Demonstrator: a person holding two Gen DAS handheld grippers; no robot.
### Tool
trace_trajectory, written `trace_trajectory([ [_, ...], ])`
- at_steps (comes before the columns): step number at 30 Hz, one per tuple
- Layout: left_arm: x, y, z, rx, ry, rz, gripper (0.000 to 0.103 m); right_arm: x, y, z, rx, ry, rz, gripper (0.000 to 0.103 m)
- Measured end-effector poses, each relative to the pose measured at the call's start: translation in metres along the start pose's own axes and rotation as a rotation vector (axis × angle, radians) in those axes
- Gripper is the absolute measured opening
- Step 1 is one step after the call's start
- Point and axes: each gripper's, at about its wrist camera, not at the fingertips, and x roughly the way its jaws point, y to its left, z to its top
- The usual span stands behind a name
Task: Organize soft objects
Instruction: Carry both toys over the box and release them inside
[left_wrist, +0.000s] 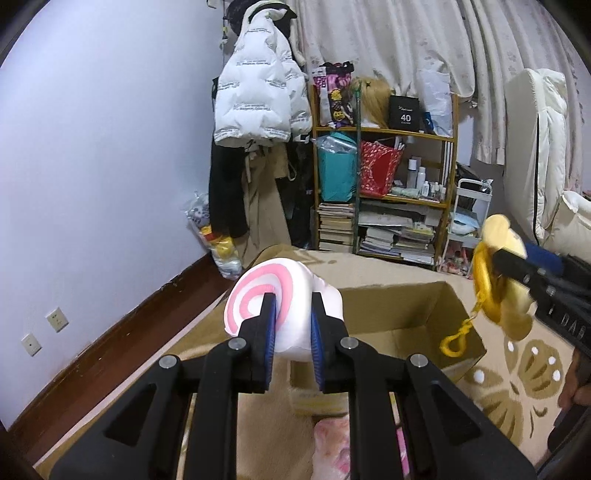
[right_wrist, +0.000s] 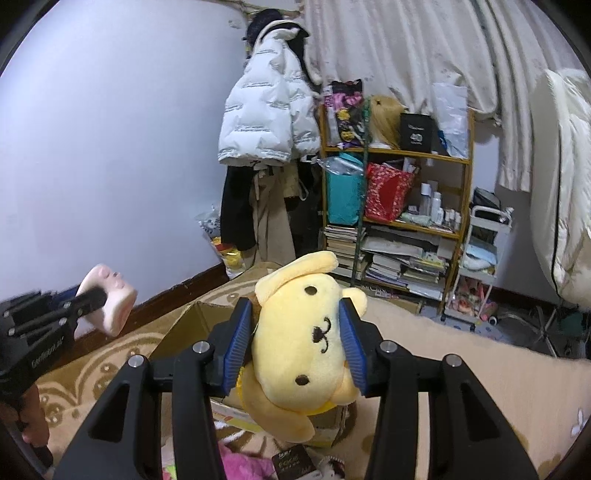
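Plush in both grips, carried high over the open cardboard box (left_wrist: 399, 314), presumably the drop spot. Left gripper (left_wrist: 292, 325) clamped across a pink-swirl white cushion toy (left_wrist: 273, 295), squeezed at its middle to stop it slipping. Right gripper (right_wrist: 295, 339) pinched on the yellow dog plush (right_wrist: 303, 354) by its head, keychain clip (left_wrist: 452, 341) dangling free. More pink soft things (right_wrist: 240, 465) waited below on the patterned rug (left_wrist: 524, 373).

The left black plastic two-finger gripper (left_wrist: 291, 325) has ridged blue pads (left_wrist: 270, 325), triangular cut-outs and round silver screws. The right black plastic two-finger gripper (right_wrist: 295, 339) matches it, with white lettering on its side.
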Motion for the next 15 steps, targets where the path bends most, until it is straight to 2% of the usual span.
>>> trace_trajectory([
  [4, 0.015, -0.006, 0.001, 0.006, 0.011, -0.024, 0.017, 0.016, -0.002, -0.001, -0.001, 0.029, 0.038, 0.051],
  [11, 0.047, -0.014, -0.008, 0.03, 0.071, -0.055, 0.018, 0.045, -0.001, -0.015, -0.026, 0.087, 0.041, 0.051],
  [15, 0.059, -0.014, -0.015, -0.02, 0.13, -0.114, 0.018, 0.06, -0.002, -0.023, -0.002, 0.148, 0.047, 0.052],
])
